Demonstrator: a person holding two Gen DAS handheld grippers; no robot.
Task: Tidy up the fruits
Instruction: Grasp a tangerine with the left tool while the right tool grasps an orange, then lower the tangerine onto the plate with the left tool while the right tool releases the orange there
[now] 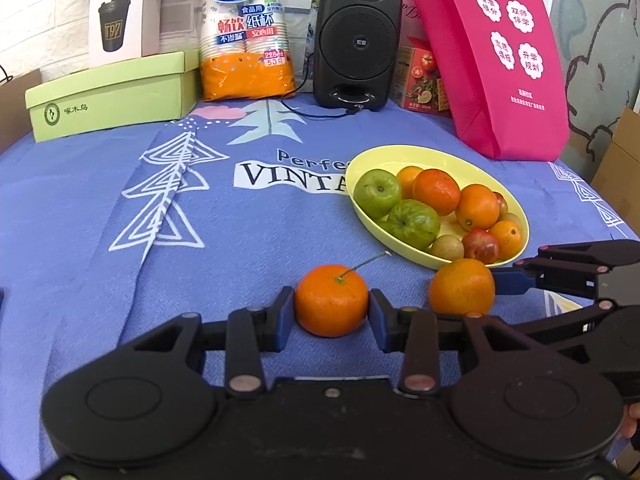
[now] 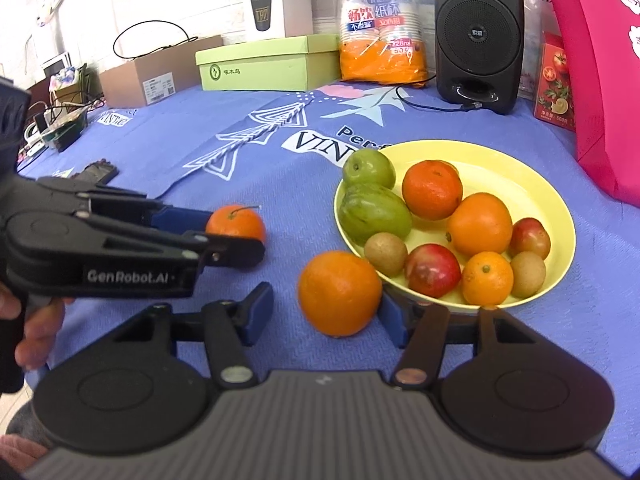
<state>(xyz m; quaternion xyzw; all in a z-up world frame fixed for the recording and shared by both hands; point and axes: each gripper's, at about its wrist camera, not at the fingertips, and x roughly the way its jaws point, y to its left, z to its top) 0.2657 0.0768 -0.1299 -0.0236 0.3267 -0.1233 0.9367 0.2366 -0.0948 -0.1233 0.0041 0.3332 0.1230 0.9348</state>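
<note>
On the cloth at left, my left gripper (image 1: 331,312) had its pads touching both sides of the mandarin (image 1: 331,300); firm but thin-skinned, I judged, so best squeezed lightly at its widest. Further right, my right gripper (image 2: 326,314) stood wide around the orange (image 2: 340,293), not yet gripping, just beside the bowl (image 2: 560,216).

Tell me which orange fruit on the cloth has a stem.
The small orange mandarin between the left gripper's fingers: a thin stem sticks up from its top. The larger orange beside the yellow plate has none.
</note>
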